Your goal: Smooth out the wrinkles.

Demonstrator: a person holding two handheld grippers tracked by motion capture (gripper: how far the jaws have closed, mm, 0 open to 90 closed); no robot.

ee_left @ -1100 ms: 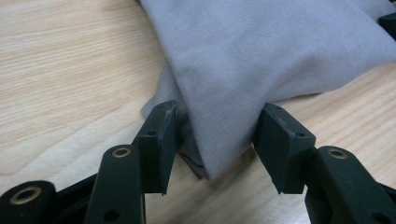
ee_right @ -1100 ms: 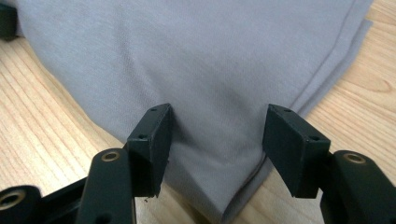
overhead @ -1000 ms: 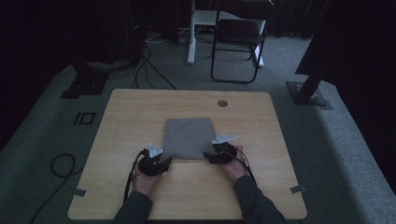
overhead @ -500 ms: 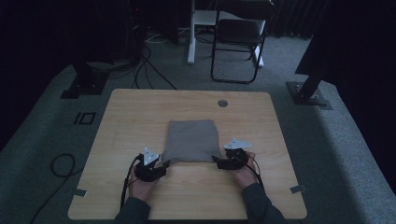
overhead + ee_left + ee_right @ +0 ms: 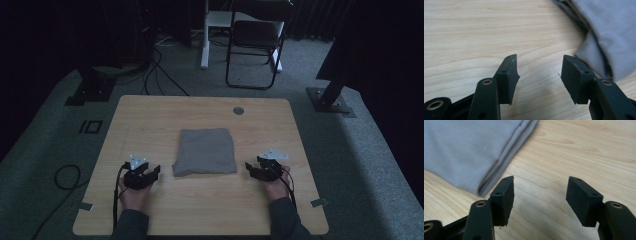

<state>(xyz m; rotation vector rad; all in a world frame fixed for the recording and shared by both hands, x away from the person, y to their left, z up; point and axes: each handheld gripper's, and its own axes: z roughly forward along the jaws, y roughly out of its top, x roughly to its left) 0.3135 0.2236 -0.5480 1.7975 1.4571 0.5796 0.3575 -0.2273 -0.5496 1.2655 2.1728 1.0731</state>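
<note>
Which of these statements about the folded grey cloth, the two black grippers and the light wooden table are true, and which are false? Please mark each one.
1. The folded grey cloth lies flat on the light wooden table. True.
2. The left gripper holds a corner of the cloth. False: its jaws stand open with bare wood between them, the cloth beside it.
3. The right gripper is open. True.
4. The cloth is spread out in a single layer. False: the right gripper view shows stacked layers at its edge.
5. A dark folding chair stands on the floor beyond the table. True.
</note>
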